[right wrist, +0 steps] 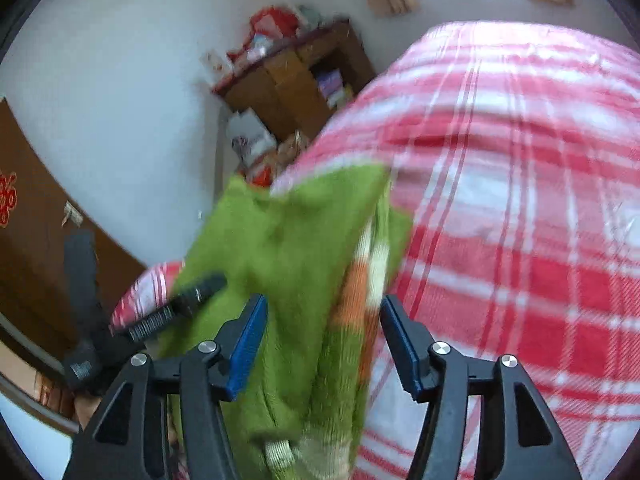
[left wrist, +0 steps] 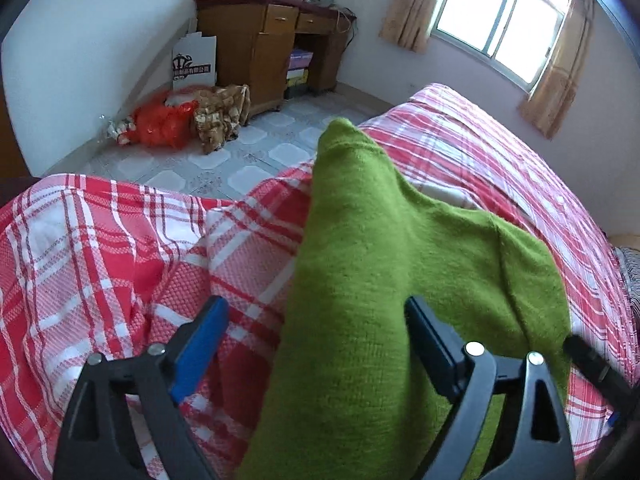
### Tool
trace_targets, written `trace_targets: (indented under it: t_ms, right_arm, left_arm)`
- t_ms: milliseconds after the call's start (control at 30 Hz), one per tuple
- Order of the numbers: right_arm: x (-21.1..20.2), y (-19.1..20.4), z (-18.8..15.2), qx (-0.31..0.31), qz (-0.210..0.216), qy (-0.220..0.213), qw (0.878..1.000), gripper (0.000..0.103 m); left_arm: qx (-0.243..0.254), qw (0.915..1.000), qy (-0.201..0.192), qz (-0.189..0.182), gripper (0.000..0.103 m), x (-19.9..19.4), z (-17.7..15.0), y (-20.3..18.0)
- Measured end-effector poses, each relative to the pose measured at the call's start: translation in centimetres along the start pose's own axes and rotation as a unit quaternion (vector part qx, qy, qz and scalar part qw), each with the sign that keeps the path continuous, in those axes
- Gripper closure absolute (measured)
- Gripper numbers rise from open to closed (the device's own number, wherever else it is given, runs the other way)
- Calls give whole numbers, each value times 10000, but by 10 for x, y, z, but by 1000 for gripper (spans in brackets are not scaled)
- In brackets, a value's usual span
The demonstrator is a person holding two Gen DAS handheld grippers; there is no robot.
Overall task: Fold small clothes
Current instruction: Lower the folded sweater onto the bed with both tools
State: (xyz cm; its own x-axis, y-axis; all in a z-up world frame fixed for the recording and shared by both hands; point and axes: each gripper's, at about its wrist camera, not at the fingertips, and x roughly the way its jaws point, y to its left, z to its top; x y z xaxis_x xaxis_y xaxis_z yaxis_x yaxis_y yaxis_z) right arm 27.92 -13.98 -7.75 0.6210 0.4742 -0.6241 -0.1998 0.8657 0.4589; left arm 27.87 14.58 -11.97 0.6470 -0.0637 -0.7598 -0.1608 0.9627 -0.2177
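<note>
A green knitted garment (left wrist: 360, 260) lies in a long fold on the bed's red and white plaid cover (left wrist: 120, 248). My left gripper (left wrist: 316, 308) is open wide over its near end. The blue left pad hangs above the cover and the right pad above the knit, neither pressing. In the blurred right wrist view the same garment (right wrist: 288, 248) shows an orange and white striped part. It sits between the parted pads of my right gripper (right wrist: 325, 302), which is open. Part of the left gripper's black frame (right wrist: 92, 320) shows at the left.
A wooden desk (left wrist: 272, 44) piled with red boxes stands against the far wall. A white paper bag (left wrist: 195, 62), a red plastic bag (left wrist: 164, 122) and a patterned cloth bundle (left wrist: 222, 116) sit on the tiled floor. A curtained window (left wrist: 504, 24) is beyond the bed, and a brown door (right wrist: 24, 232) is at the left.
</note>
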Motion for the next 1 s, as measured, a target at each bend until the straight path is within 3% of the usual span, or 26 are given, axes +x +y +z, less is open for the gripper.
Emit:
trace_targets:
  t_ms: [100,133,167,200,333,667,767,900,1000]
  right_arm:
    - [14,2,16,-111,-343,82,9993,43]
    - [19,4,17,-271,-587,151,9978,55]
    - [30,12,16,-581,-916,291,9937,78]
    - [37,16,15,-742,-1037,378,9911,81]
    - [61,22,10,-1175,-1634,577,9778,81]
    - [76,18,21,-917,-1654,444,9809,78]
    - [59,21,18,-903,-1527,251,9838,78]
    - [1,35,0,-970,-1525,-523,9822,76]
    - [-31,53,-27,-1150,-1295,-596,9831,76]
  left_arm:
    - [252,9994,-112,198,11,-1,-2,-11]
    - [317,9991,-145,255,11,-1,-2,-13]
    - [344,9988,-169,295,11,-1,-2,-14]
    - [333,9988,-166,324,10,-1,-2,-15]
    - [410,9981,-159,427,10,1,-3,-16]
    - [593,9950,-292,752,10,3,-2,-24]
    - [686,9938,-373,796,9,1,-4,-25]
    - [769,9923,-436,870,9,0,-6,-27]
    - [789,9918,-456,892,9,0,-6,-27]
